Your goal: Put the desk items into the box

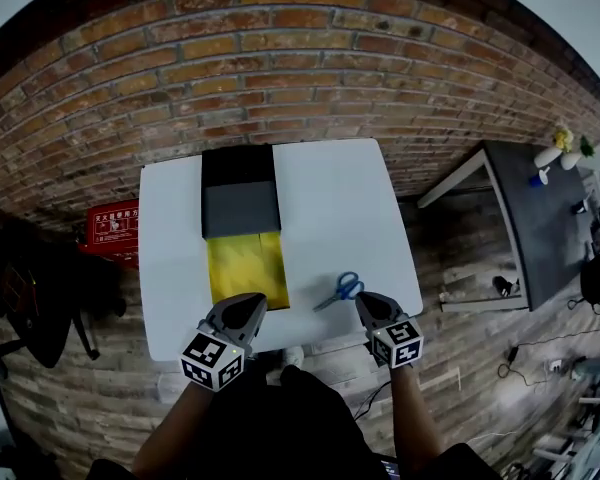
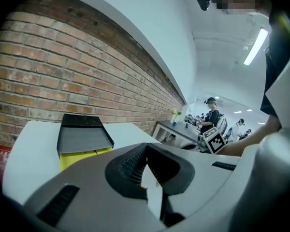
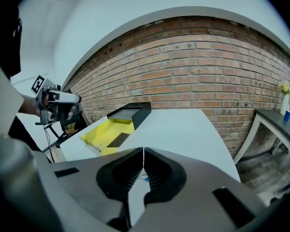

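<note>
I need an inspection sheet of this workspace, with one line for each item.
Surface: white table, mostly bare.
Job's things: yellow box, open, with a dark cover over its far part; blue-handled scissors lying on the table to its right.
Clutter: nothing seen.
Grippers: left gripper and right gripper both shut, empty, over the near edge.
Cables: cables on the floor at right.
Surroundings: brick wall; red case at left; dark desk at right.
</note>
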A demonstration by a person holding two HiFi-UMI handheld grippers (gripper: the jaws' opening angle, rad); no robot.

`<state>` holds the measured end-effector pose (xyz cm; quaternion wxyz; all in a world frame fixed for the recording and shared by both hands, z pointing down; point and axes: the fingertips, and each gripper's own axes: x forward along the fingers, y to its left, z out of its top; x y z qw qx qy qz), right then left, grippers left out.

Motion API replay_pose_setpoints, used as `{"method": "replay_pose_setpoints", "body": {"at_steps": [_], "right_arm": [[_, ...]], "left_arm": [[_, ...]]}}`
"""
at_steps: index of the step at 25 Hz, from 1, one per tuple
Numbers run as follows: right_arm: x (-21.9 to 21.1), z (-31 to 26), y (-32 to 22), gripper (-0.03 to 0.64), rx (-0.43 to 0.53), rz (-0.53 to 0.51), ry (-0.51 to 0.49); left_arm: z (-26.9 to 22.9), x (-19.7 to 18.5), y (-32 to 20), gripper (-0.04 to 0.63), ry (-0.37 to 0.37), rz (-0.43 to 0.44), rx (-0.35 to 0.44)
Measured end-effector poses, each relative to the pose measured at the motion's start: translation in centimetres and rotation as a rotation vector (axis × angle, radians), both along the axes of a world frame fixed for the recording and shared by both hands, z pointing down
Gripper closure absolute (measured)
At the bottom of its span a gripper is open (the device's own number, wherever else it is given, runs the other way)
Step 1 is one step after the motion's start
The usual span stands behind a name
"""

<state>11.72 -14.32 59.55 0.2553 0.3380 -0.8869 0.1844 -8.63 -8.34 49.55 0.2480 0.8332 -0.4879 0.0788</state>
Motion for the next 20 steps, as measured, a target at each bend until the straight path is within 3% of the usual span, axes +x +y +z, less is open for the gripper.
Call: {"method": "replay_pose_setpoints", "body": {"at_steps": [10, 20], "right_arm": [[2.2, 2.5, 1.7, 0.594, -0.052, 0.083, 0.021], [2.9, 5.4, 0.8, 0.592, -0.106, 0.146, 0.035]], "left_arm": [[3.1, 7.9, -1.4, 0.581, -0.031, 0.21, -0.047], [4.7, 11.8, -2.3, 0.581, -0.031, 0.255, -0.078]]}}
